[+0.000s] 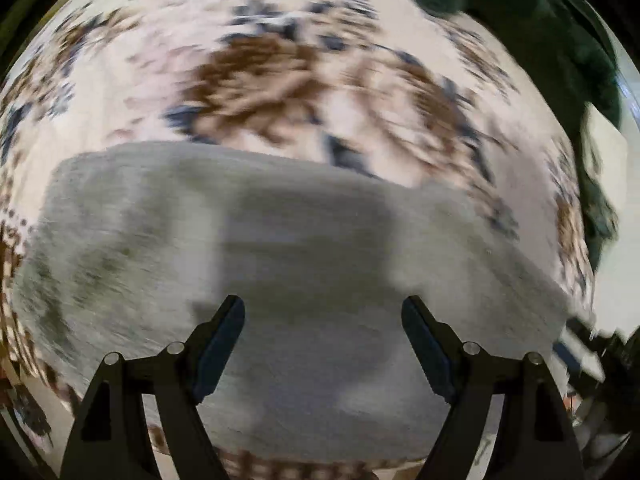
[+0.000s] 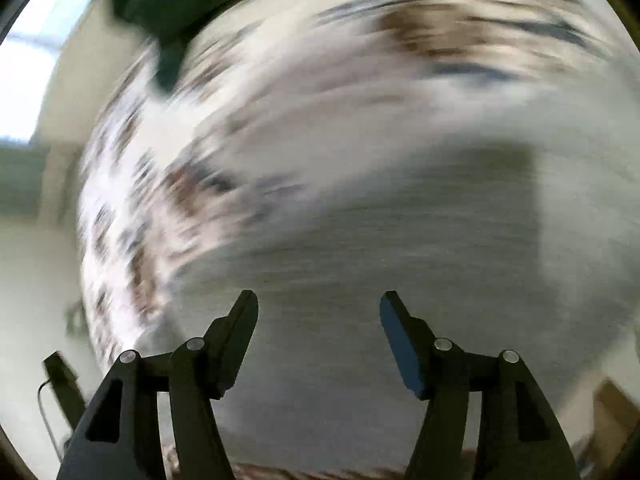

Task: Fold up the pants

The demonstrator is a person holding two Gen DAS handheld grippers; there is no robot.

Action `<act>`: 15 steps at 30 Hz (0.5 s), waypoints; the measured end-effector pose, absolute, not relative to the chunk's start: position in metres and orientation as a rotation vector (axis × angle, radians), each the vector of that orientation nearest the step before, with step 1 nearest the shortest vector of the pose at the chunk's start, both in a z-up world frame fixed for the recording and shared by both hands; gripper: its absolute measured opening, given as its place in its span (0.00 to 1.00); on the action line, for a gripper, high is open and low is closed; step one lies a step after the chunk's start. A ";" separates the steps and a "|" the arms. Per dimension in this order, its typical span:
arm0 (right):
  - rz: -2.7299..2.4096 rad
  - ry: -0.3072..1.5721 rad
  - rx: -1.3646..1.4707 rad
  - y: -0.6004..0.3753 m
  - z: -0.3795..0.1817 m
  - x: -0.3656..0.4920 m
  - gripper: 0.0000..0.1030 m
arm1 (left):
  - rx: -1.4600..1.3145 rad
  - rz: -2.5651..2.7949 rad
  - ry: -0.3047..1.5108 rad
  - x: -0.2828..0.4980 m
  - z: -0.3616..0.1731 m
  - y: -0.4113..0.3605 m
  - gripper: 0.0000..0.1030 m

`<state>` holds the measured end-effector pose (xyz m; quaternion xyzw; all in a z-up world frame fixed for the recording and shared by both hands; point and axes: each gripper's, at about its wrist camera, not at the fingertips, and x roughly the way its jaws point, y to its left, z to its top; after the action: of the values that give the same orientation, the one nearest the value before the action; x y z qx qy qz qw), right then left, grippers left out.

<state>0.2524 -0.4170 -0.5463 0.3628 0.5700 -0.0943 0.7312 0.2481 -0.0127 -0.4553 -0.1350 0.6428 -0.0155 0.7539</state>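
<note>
Grey pants (image 1: 280,248) lie as a flat folded block on a patterned cloth, filling the lower half of the left wrist view. They also show in the right wrist view (image 2: 400,232). My left gripper (image 1: 323,312) is open and empty above the pants, jaws wide apart. My right gripper (image 2: 319,306) is open and empty above the pants too. Both views are blurred by motion.
The white cloth with brown and blue patterns (image 1: 280,72) covers the surface around the pants. A dark green fabric heap (image 1: 540,20) lies at the far right; it also shows in the right wrist view (image 2: 168,4). A bright window (image 2: 36,52) is at left.
</note>
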 end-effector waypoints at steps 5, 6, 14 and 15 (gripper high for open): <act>-0.533 1.186 0.985 -0.560 -0.552 0.140 0.64 | -0.238 -0.170 1.461 0.246 -0.463 -0.109 0.77; -0.577 1.163 1.018 -0.586 -0.555 0.122 0.64 | -0.221 -0.201 1.469 0.244 -0.465 -0.133 0.77; -0.588 1.015 1.276 -0.709 -0.625 0.069 0.75 | -0.180 -0.240 1.573 0.244 -0.529 -0.225 0.77; -0.566 0.996 1.291 -0.716 -0.635 0.071 0.76 | -0.189 -0.219 1.573 0.246 -0.537 -0.224 0.79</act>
<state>0.0714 -0.7163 -0.6351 0.5682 0.4385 -0.2492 0.6502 0.2458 -0.2243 -0.5369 -0.0849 0.7052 -0.0982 0.6970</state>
